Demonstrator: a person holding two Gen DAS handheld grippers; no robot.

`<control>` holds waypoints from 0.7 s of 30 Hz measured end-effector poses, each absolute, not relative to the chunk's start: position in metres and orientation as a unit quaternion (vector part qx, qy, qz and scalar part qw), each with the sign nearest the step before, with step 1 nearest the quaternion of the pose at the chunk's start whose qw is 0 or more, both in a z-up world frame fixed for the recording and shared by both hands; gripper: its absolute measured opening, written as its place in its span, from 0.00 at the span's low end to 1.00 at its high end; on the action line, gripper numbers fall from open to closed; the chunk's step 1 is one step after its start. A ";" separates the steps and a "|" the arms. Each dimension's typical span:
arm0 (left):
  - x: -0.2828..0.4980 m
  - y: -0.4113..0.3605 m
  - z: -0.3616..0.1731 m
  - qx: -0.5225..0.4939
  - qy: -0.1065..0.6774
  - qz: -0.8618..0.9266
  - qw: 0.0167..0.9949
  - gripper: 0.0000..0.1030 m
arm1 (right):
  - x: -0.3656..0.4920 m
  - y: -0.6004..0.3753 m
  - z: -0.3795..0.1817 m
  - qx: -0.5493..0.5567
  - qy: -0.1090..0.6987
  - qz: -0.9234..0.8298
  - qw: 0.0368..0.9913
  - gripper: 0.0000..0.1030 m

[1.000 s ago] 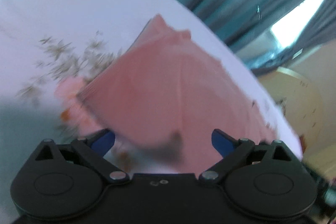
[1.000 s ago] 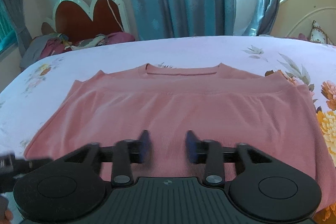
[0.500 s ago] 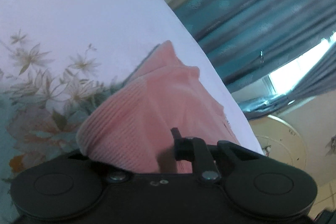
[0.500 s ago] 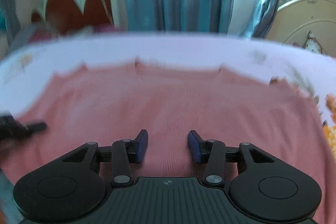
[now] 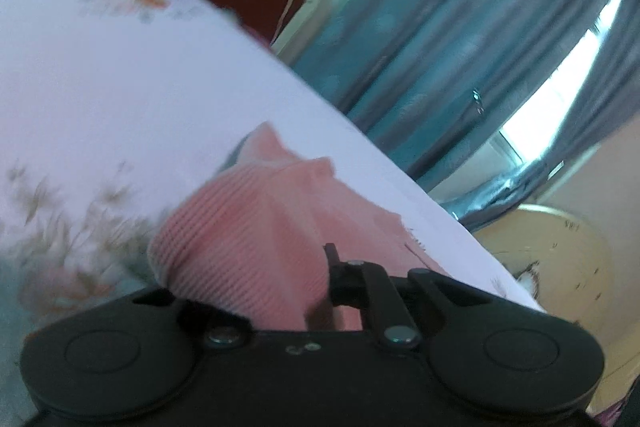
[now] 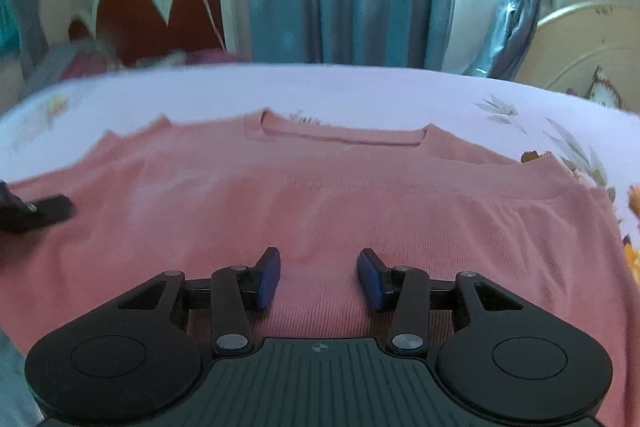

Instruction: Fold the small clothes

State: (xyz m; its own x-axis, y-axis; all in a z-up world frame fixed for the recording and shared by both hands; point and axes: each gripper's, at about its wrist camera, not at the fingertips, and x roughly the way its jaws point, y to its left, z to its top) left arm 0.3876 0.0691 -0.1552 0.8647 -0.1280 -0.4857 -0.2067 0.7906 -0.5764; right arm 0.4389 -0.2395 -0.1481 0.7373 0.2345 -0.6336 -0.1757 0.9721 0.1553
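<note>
While the left gripper [image 5: 320,287] is clamped on the pink top's [image 6: 320,211] side edge, the half-open, empty right gripper [image 6: 319,277] should pin the cloth.

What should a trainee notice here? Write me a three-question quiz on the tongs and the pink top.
1. True or false: the left tongs are shut on the pink top.
2. The right tongs are: A) pinching a collar B) open above the pink top C) out of view.
3. Fill in: the pink top lies on a floral ___.

Key: 1 true; 2 B; 3 bedsheet.
</note>
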 end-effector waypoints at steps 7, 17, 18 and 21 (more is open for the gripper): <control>0.407 -0.033 -0.095 -0.169 0.229 -0.059 0.957 0.10 | 0.426 -0.311 -0.123 0.123 0.330 0.115 0.929 0.43; 0.385 -0.232 -0.133 0.077 0.292 -0.276 0.913 0.11 | 0.393 -0.449 -0.124 0.210 0.339 0.036 0.917 0.43; 0.377 -0.242 -0.141 0.103 0.294 -0.282 0.908 0.13 | 0.390 -0.459 -0.127 0.219 0.340 0.033 0.914 0.43; 0.353 -0.251 -0.153 0.154 0.284 -0.290 0.901 0.25 | 0.383 -0.474 -0.126 0.242 0.334 0.043 0.910 0.43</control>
